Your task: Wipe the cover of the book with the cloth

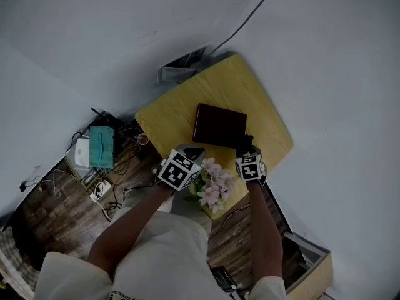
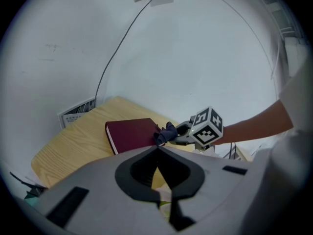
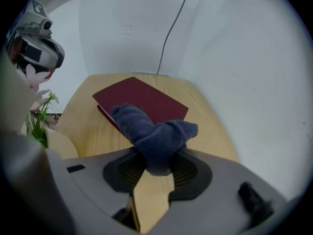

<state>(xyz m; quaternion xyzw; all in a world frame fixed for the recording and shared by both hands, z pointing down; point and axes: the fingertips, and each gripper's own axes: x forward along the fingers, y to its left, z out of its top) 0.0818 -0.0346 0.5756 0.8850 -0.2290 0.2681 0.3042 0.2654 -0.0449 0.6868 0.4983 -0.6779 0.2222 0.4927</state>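
A dark red book (image 1: 219,125) (image 2: 131,134) (image 3: 144,102) lies flat on the yellow wooden table (image 1: 181,108). My right gripper (image 1: 245,144) (image 3: 157,166) is shut on a dark blue cloth (image 3: 152,135) (image 2: 165,132), bunched up and hanging over the book's near edge. Whether the cloth touches the cover I cannot tell. My left gripper (image 1: 190,153) (image 2: 157,176) is held off the table's near side with its jaws closed and empty, pointing toward the book.
Pink flowers (image 1: 215,185) stand between my two grippers at the table's near edge. A printed box (image 1: 181,66) leans at the far table corner by the white wall. Cables and a teal box (image 1: 101,146) lie on the wooden floor at left.
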